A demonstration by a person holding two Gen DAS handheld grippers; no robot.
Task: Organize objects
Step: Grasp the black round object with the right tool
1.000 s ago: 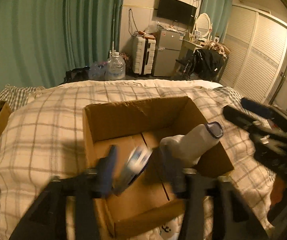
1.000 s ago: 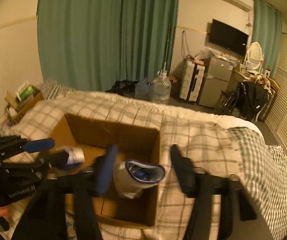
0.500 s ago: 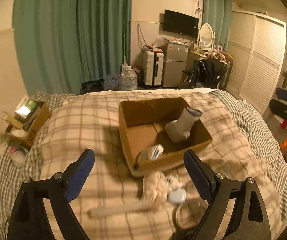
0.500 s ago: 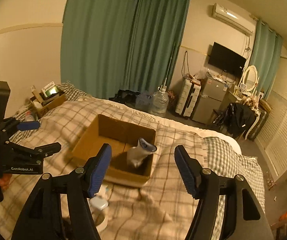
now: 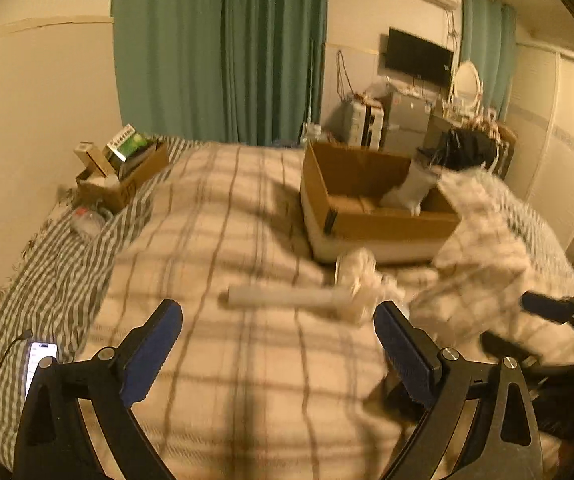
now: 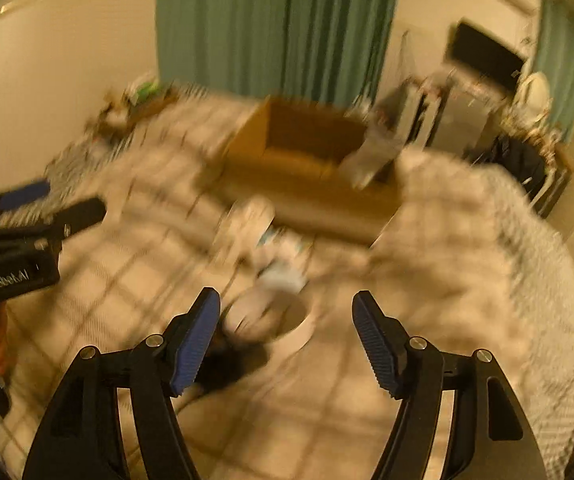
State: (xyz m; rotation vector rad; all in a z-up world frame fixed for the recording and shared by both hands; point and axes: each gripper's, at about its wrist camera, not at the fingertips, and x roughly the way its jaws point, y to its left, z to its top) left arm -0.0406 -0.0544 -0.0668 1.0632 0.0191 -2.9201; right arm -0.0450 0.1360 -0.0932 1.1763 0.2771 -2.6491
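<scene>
A brown cardboard box (image 5: pixel 383 226) sits on the checked bedspread with a grey-white boot-shaped sock (image 5: pixel 409 192) leaning in it; both show blurred in the right wrist view, the box (image 6: pixel 307 172) and the sock (image 6: pixel 371 156). A white mop head with a short white handle (image 5: pixel 307 298) lies in front of the box. My left gripper (image 5: pixel 277 344) is open and empty, low over the bed. My right gripper (image 6: pixel 287 334) is open and empty above a blurred white round object (image 6: pixel 283 320) and some dark thing.
A small cardboard box of packets (image 5: pixel 123 172) stands at the bed's left edge. A lit phone on a cable (image 5: pixel 37 360) lies on the striped blanket. A raised fold of bedspread (image 5: pixel 483 248) lies right of the box. Suitcases, fridge and TV stand behind.
Both grippers have let go of their items in the box and pulled back and down toward the near part of the bed, both open. The right view is blurred by motion.
</scene>
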